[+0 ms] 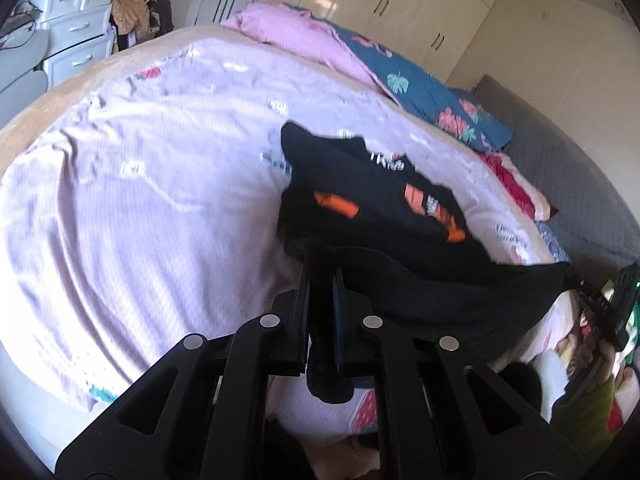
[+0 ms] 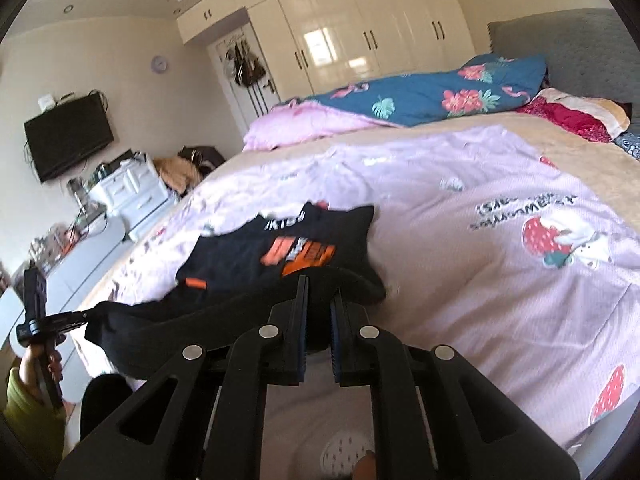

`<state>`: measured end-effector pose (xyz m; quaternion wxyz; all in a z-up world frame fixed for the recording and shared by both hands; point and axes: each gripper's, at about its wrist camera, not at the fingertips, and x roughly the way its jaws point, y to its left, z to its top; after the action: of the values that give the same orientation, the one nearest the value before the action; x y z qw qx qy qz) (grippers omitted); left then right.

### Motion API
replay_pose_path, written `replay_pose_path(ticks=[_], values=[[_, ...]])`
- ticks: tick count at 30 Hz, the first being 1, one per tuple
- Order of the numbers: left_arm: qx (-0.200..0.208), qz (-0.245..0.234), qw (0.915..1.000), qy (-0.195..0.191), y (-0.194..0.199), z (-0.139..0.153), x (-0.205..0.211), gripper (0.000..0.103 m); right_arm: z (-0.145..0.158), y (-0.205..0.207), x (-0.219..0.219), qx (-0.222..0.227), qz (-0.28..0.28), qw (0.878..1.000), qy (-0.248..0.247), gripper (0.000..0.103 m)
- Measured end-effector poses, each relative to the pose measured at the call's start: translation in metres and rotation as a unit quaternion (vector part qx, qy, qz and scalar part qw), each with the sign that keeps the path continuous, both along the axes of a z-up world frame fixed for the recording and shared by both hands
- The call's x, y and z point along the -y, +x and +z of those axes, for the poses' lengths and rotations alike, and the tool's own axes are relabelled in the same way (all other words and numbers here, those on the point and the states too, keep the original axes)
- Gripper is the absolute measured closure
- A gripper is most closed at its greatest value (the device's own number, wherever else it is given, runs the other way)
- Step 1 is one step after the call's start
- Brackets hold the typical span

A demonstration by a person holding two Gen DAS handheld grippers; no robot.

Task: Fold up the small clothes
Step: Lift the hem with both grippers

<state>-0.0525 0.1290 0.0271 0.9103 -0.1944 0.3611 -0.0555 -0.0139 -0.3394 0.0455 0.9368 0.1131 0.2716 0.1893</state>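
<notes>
Item: black shirt (image 1: 384, 216) | Place: near hem lifted, rest on bed (image 1: 140, 200) | Left gripper (image 1: 320, 280), right gripper (image 2: 319, 292): jaws clenched on hem corners (edge stretched between) | Fold direction: away, toward collar

Shirt (image 2: 280, 256) on bedsheet (image 2: 480, 280), quilt (image 2: 420, 96) behind, drawers (image 2: 132, 192) left.

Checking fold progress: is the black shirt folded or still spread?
Spread, not folded: the black shirt lies open, print up, on the bed, near edge pinched by both tongs.
</notes>
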Motion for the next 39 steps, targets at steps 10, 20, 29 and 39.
replay_pose_path(ticks=[10, 20, 29, 39], values=[[0.029, 0.017, 0.9994, -0.008, 0.024, 0.021, -0.002, 0.100, 0.019, 0.022, -0.003, 0.031, -0.034, 0.999, -0.009, 0.095], [0.051, 0.040, 0.9979, -0.006, 0.049, 0.035, -0.004, 0.100, 0.025, 0.046, -0.005, 0.038, -0.051, 0.998, -0.004, 0.095], [0.056, 0.059, 0.9964, -0.021, 0.083, 0.036, -0.010, 0.100, 0.027, 0.083, -0.009, 0.034, -0.075, 0.997, -0.007, 0.095], [0.047, 0.071, 0.9962, -0.022, 0.127, 0.031, -0.014, 0.100, 0.021, 0.135, -0.019, 0.009, -0.104, 0.994, -0.004, 0.095]])
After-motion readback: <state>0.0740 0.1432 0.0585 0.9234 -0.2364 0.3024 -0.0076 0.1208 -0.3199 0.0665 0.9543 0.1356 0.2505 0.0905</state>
